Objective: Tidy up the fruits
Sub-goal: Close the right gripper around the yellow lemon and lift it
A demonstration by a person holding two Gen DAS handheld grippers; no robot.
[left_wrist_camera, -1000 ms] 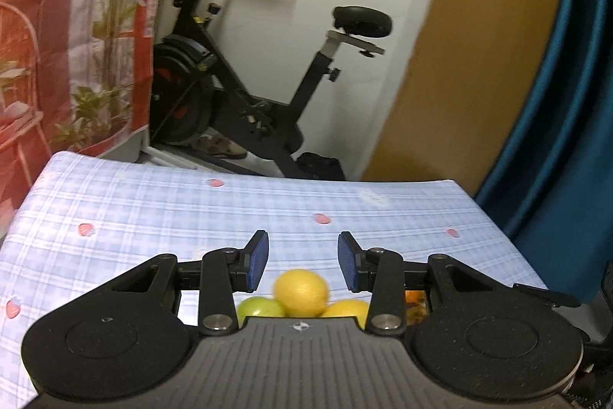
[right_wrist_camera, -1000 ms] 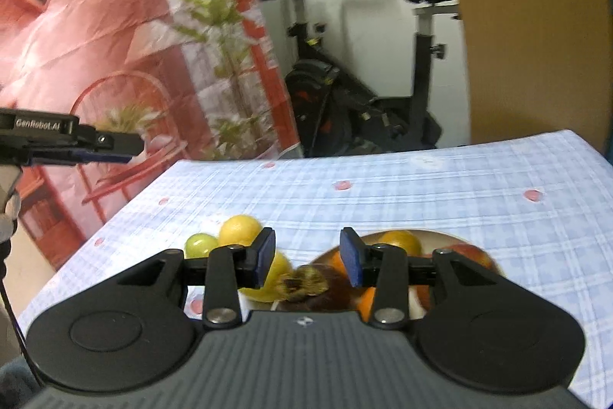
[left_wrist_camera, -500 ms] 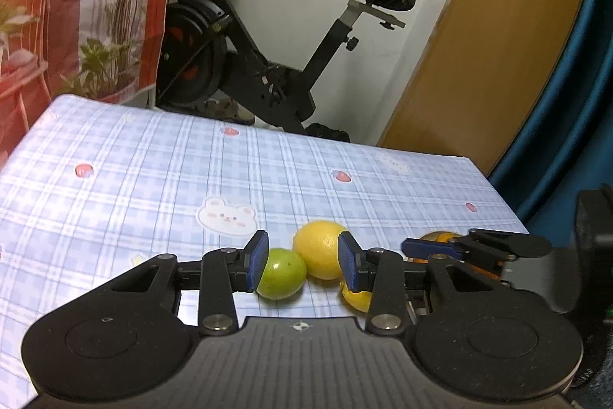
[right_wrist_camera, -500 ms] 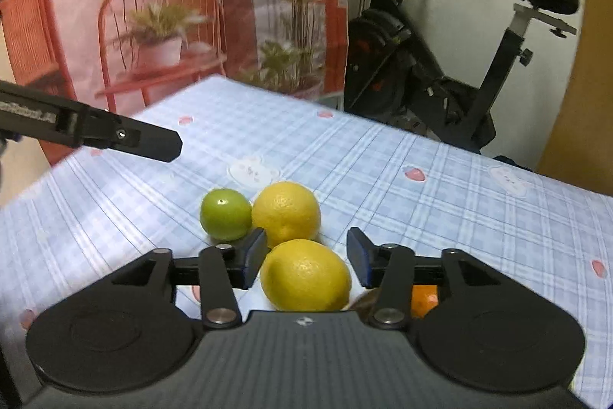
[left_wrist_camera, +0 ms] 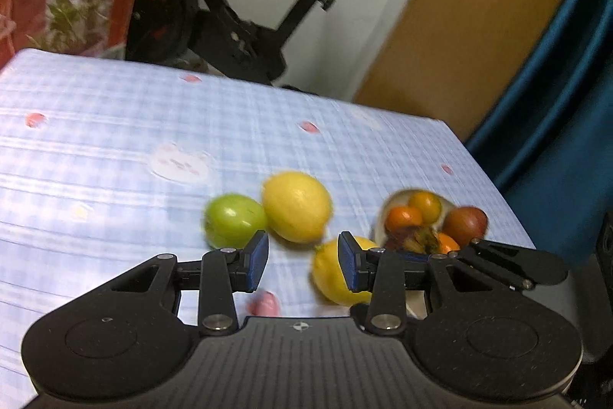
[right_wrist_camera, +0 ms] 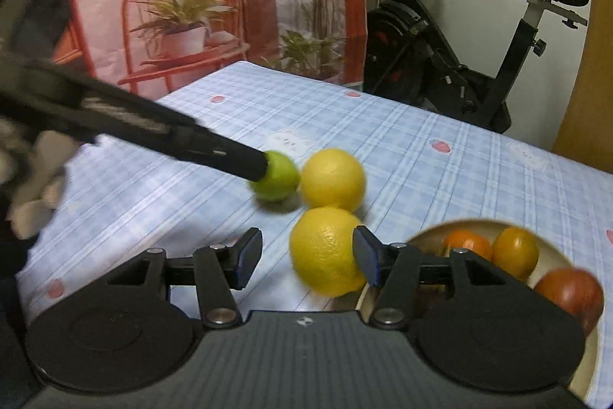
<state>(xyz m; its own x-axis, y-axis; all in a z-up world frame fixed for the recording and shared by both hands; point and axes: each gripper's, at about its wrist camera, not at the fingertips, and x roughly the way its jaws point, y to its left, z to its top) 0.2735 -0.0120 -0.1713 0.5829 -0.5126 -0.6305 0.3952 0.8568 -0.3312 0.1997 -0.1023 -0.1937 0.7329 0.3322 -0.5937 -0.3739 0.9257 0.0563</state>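
A green fruit (left_wrist_camera: 233,219) and two lemons lie close together on the blue checked tablecloth (left_wrist_camera: 115,140). My left gripper (left_wrist_camera: 302,257) is open and low over the cloth. The green fruit is just past its left finger, and the near lemon (left_wrist_camera: 329,275) is partly behind its right finger. My right gripper (right_wrist_camera: 306,255) has its jaws opening. The near lemon (right_wrist_camera: 325,250) sits between them against the right pad, clear of the left pad. The far lemon (right_wrist_camera: 332,179) and green fruit (right_wrist_camera: 277,175) lie beyond, with the left gripper's fingertip (right_wrist_camera: 253,165) at the green fruit.
A pale bowl (right_wrist_camera: 440,230) at the right holds two oranges, a reddish fruit (right_wrist_camera: 569,288) and something dark. My right gripper's fingers (left_wrist_camera: 505,261) reach in beside the bowl (left_wrist_camera: 383,217). An exercise bike (left_wrist_camera: 245,25) stands past the table's far edge.
Both grippers have sunk toward the fruit. The right gripper's jaws have widened and it has shifted so the near lemon sits by its right finger. The bowl is in view again.
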